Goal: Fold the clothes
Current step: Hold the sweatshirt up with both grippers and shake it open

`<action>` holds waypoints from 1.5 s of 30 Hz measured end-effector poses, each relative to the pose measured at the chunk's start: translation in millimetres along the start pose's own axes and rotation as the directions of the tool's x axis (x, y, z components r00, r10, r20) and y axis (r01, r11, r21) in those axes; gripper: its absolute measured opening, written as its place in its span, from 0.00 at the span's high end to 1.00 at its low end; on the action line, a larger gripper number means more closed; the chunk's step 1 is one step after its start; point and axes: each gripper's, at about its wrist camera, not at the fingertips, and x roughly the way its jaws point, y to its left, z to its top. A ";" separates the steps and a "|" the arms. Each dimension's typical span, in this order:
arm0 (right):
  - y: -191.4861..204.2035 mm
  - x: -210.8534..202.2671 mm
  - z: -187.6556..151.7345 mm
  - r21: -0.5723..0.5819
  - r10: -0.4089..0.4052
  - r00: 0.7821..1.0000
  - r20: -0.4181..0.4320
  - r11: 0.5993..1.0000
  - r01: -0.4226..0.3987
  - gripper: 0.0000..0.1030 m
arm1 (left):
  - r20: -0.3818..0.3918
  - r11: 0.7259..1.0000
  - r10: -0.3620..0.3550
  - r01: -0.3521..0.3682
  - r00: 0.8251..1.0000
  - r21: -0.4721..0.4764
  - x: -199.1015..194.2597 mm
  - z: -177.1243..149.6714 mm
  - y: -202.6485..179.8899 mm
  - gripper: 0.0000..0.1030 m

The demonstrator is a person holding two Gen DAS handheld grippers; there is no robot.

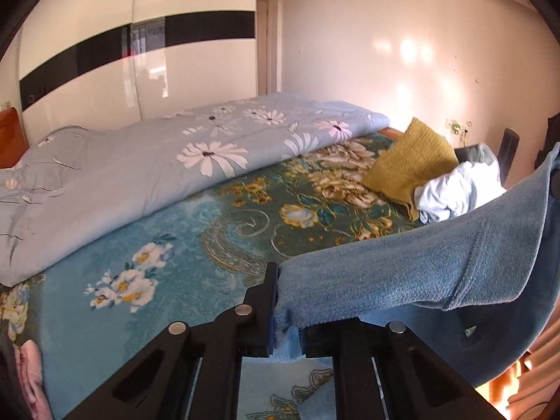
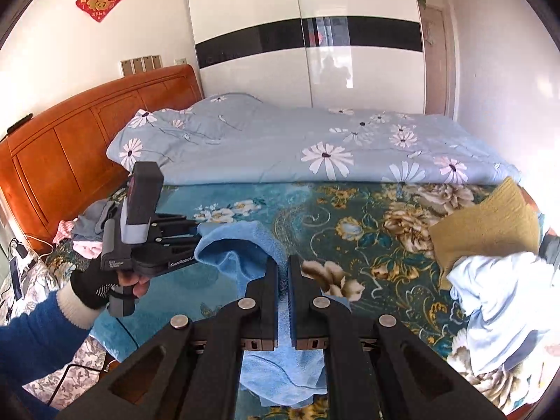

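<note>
A: Where is the blue fleece garment (image 1: 402,273)?

B: Above the floral bedspread (image 1: 196,224), stretched between both grippers. The left gripper (image 1: 283,301) has its jaws pinching 1 end of it. The cloth runs up to the right edge of the left wrist view.

A: And the right gripper (image 2: 284,280)?

B: Its 2 jaws are pressed nearly together on a thin fold of the garment, which bunches in front of them and hangs below.

A: Anything else on the bedspread?

B: A mustard knit (image 2: 486,227) and a pale blue shirt (image 2: 504,308) at its right end, and a daisy-print duvet (image 2: 315,147) along its far side.
</note>
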 end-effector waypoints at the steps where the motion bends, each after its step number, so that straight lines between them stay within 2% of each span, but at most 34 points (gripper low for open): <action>1: 5.3 -6.1 9.8 -0.012 -0.012 1.000 0.022 1.000 0.012 0.96 | 0.031 1.000 0.021 -0.021 0.999 0.004 -16.5 7.6 3.6 0.90; 5: 31.2 -34.6 50.0 -0.049 -0.058 0.989 0.133 0.997 0.065 0.96 | 0.156 0.993 0.108 -0.113 0.982 0.023 -85.9 37.4 17.2 0.90; 9: 63.5 -65.9 84.2 -0.104 -0.080 0.967 0.242 0.989 0.108 0.96 | 0.272 0.973 0.204 -0.226 0.940 0.053 -157.5 58.4 23.6 0.90; 12: 84.0 -88.3 100.8 -0.130 -0.088 0.946 0.311 0.982 0.134 0.96 | 0.337 0.957 0.250 -0.285 0.908 0.060 -205.7 65.2 25.7 0.91; 20: 129.1 -139.8 106.3 -0.221 -0.005 0.911 0.413 0.970 0.105 0.96 | 0.441 0.897 0.346 -0.430 0.828 0.105 -300.4 43.1 7.0 0.91; 25: 147.4 -159.6 105.1 -0.278 0.029 0.902 0.432 0.955 0.103 0.96 | 0.480 0.842 0.407 -0.523 0.777 0.134 -332.3 26.5 -0.3 0.91; 26: 149.7 -158.5 106.1 -0.290 0.025 0.901 0.432 0.951 0.112 0.96 | 0.478 0.835 0.419 -0.534 0.772 0.131 -333.0 25.2 2.9 0.91; 31: 150.8 -125.8 112.5 -0.311 0.032 0.925 0.378 0.946 0.094 0.96 | 0.424 0.833 0.447 -0.539 0.788 0.125 -308.3 23.2 27.7 0.91; 32: 149.4 -113.7 113.2 -0.311 0.037 0.933 0.357 0.947 0.081 0.96 | 0.406 0.833 0.453 -0.539 0.794 0.124 -297.3 22.6 33.1 0.91; 34: 145.3 -82.5 113.3 -0.307 0.033 0.952 0.303 0.950 0.065 0.96 | 0.353 0.844 0.455 -0.522 0.817 0.121 -267.6 20.6 47.3 0.91; 37: 134.6 -17.6 111.1 -0.285 0.017 0.983 0.181 0.958 0.036 0.96 | 0.241 0.858 0.461 -0.498 0.854 0.123 -205.8 14.1 73.3 0.91; 40: 119.6 61.2 102.9 -0.243 -0.001 0.999 0.043 0.970 0.011 0.96 | 0.094 0.875 0.460 -0.469 0.883 0.118 -127.5 -1.2 106.5 0.91; 43: 103.9 144.1 89.3 -0.186 -0.019 0.996 -0.090 0.983 0.002 0.96 | -0.056 0.890 0.453 -0.447 0.890 0.091 -49.6 -27.9 138.4 0.91; 45: 93.2 194.1 78.7 -0.162 -0.033 0.986 -0.162 0.987 0.006 0.96 | -0.137 0.895 0.447 -0.441 0.884 0.074 -4.0 -44.1 157.0 0.91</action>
